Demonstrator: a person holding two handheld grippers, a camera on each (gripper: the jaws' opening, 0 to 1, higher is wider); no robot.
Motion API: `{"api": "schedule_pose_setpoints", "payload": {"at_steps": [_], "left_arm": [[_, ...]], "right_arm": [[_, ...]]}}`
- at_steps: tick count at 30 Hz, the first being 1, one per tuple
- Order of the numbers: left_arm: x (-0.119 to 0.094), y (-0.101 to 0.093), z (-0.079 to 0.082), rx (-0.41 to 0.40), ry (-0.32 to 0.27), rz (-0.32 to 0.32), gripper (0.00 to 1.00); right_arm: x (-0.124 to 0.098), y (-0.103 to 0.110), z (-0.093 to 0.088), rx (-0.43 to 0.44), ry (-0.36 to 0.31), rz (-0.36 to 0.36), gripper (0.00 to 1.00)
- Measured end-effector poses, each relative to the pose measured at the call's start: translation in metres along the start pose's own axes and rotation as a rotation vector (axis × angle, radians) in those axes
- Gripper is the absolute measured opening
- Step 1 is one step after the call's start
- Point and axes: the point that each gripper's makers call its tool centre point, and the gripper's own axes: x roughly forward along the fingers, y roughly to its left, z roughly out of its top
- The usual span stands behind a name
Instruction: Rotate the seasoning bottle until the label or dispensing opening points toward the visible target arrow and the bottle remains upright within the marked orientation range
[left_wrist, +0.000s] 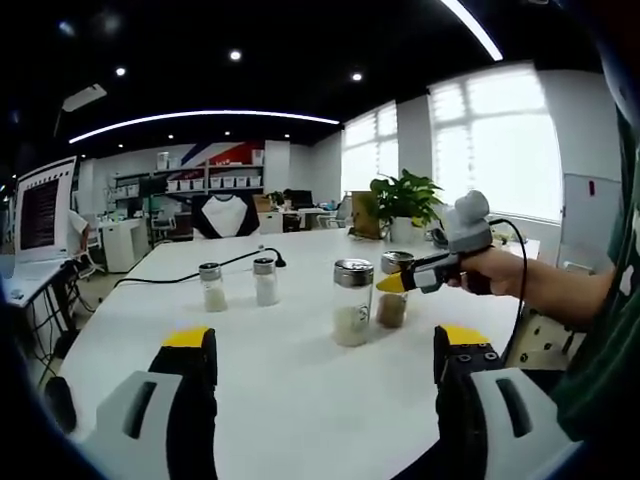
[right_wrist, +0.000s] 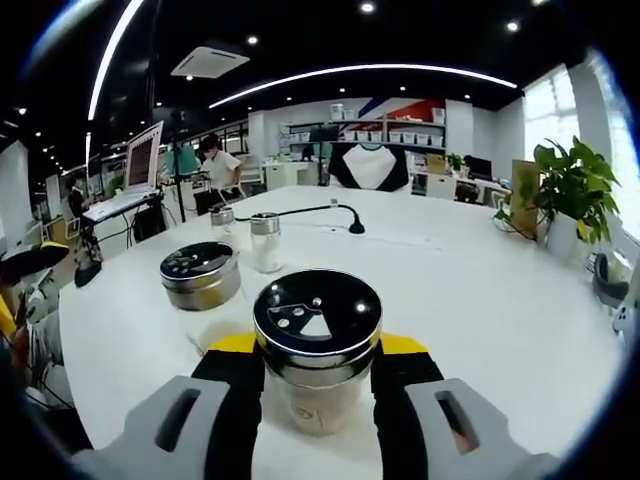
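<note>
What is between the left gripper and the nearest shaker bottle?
Only bare white table, in the left gripper view, separates the left gripper from the nearest bottle.

Clear glass seasoning bottle with a shiny metal lid; smooth matt table.

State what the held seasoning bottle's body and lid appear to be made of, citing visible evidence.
Seasoning bottle body: probably clear glass, possibly plastic; the contents show through. Lid: apparently polished metal with a dark glossy top, since its rim reflects light. The right gripper clamps it.

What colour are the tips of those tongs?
Yellow, on black fingers; clearest in the left gripper view, on both its own tongs and the right tongs.
</note>
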Motion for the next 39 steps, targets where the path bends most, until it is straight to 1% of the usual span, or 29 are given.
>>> {"api": "schedule_pose_setpoints", "payload": {"at_steps": [1,3,4,6,7,8,9,11,15,17,18,19,23,26,28,30,33,34,35,39], "left_arm": [[0.0,0.001,0.0,-0.004,0.0,0.001,0.94],[-0.001,0.001,0.001,-0.009,-0.004,0.0,0.94],[-0.001,0.001,0.001,-0.02,-0.009,-0.001,0.94],[-0.002,0.003,0.002,-0.024,-0.012,0.007,0.94],[-0.003,0.004,0.002,-0.019,-0.012,0.008,0.94],[-0.003,0.004,0.002,-0.017,-0.012,0.008,0.94],[-0.003,0.004,0.002,-0.018,-0.012,0.007,0.94],[-0.002,0.004,0.002,-0.02,-0.013,0.006,0.94],[0.0,0.005,0.003,-0.017,-0.015,0.003,0.94],[0.0,0.005,0.003,-0.016,-0.015,0.003,0.94],[0.001,0.005,0.003,-0.015,-0.016,0.002,0.94],[0.001,0.004,0.002,-0.015,-0.016,0.001,0.94],[0.004,0.003,-0.001,-0.023,-0.011,-0.003,0.94],[0.006,0.001,-0.001,-0.025,-0.008,-0.01,0.94],[0.007,0.0,-0.001,-0.02,-0.008,-0.012,0.94],[0.009,-0.001,0.0,-0.02,-0.01,-0.018,0.94],[0.01,-0.001,0.001,-0.018,-0.011,-0.018,0.95],[0.011,-0.001,0.001,-0.019,-0.012,-0.018,0.95],[0.011,-0.001,0.002,-0.02,-0.014,-0.019,0.95],[0.015,-0.002,0.003,-0.024,-0.02,-0.025,0.94]], "right_arm": [[0.0,0.0,-0.001,0.023,-0.001,-0.003,0.42],[0.0,0.0,-0.002,0.042,-0.003,0.01,0.48],[-0.001,0.001,-0.002,0.051,-0.003,0.009,0.5],[-0.004,0.0,-0.003,0.039,0.006,-0.003,0.5],[-0.01,-0.004,0.004,0.037,-0.035,-0.032,0.5],[-0.014,-0.003,0.008,0.012,-0.048,-0.033,0.5],[-0.017,-0.003,0.01,0.0,-0.047,-0.032,0.5],[-0.022,-0.003,0.01,0.012,-0.037,-0.027,0.52],[-0.029,-0.002,0.013,0.019,-0.048,-0.029,0.54],[-0.032,-0.003,0.013,0.038,-0.044,-0.032,0.57],[-0.035,-0.001,0.011,0.056,-0.032,-0.022,0.57],[-0.037,-0.002,0.013,0.059,-0.039,-0.025,0.57],[-0.047,-0.009,0.016,0.035,-0.059,-0.049,0.56],[-0.051,-0.01,0.016,0.042,-0.067,-0.04,0.57],[-0.052,-0.008,0.014,0.046,-0.072,-0.012,0.57],[-0.057,-0.006,0.013,0.057,-0.082,-0.007,0.57],[-0.064,0.0,0.01,0.04,-0.095,0.004,0.58],[-0.068,0.003,0.007,0.038,-0.084,0.013,0.58],[-0.07,0.004,0.005,0.049,-0.073,0.012,0.59],[-0.084,0.008,0.008,0.03,-0.114,-0.01,0.61]]}}
